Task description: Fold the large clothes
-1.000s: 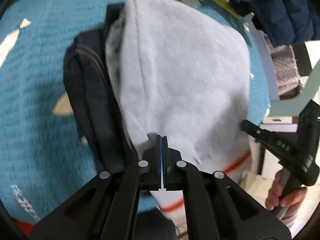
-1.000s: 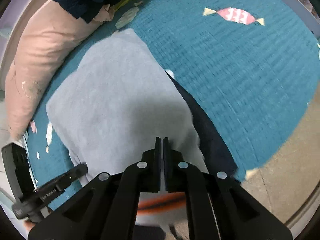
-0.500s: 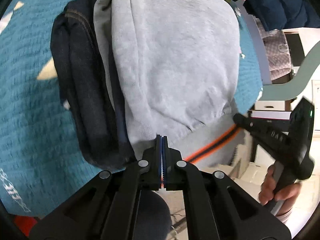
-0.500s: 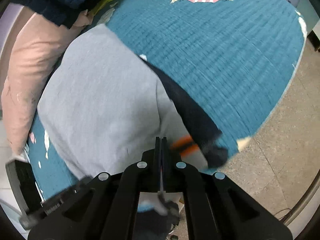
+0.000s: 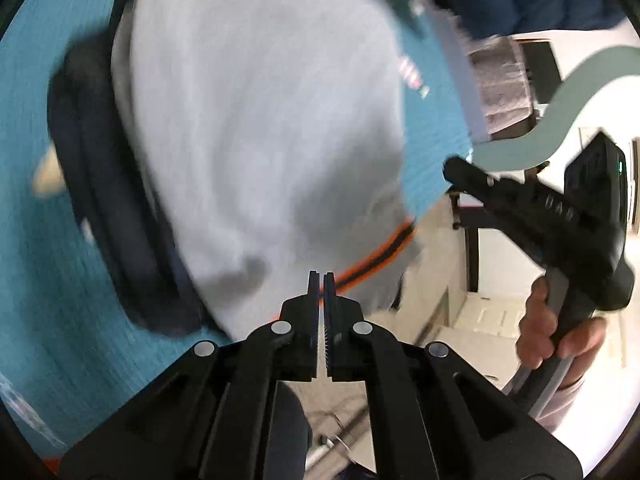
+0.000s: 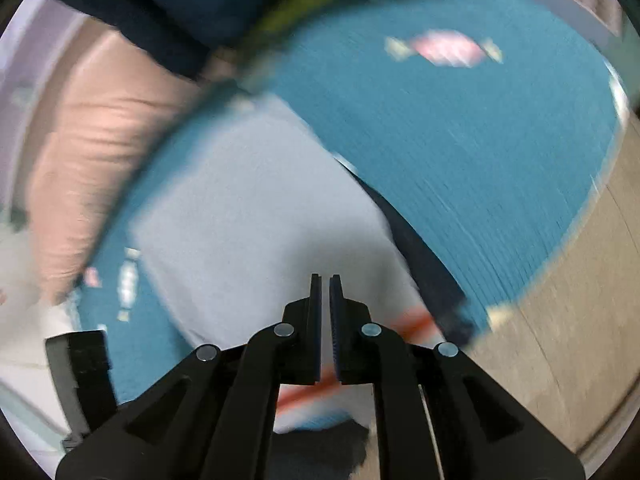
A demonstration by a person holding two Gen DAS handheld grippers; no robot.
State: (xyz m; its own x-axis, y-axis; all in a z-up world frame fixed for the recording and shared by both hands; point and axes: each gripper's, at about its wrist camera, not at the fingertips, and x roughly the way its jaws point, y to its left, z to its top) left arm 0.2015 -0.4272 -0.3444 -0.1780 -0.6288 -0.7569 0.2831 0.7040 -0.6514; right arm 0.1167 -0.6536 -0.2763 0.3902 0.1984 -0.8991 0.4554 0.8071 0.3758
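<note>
Two handheld grippers hung above a folded grey garment (image 5: 256, 132) that lay on a teal bedspread (image 5: 24, 208), both views smeared by motion. At far left in the left wrist view, a dark navy garment (image 5: 100, 208) lay under the grey one, its edge showing along the grey fabric's left side. The grey piece's orange-and-dark striped hem (image 5: 380, 256) hung over the bed's near edge. The left gripper (image 5: 319, 280) had its fingers clenched together with no cloth between them, their tips against the hem in the picture. To its right, the right gripper (image 5: 456, 168) was seen from the side, its handle held in a hand (image 5: 560, 332), beyond the bed's edge over a pale floor.

Seen from the right wrist, a pink pillow (image 6: 92, 176) lay at left beside the grey garment (image 6: 248, 216). The right gripper (image 6: 325, 280) had its jaws parting, a narrow gap showing and nothing between them. Further right stretched the bedspread (image 6: 480, 160) with a candy motif (image 6: 444, 50), then a beige floor (image 6: 568, 320).
</note>
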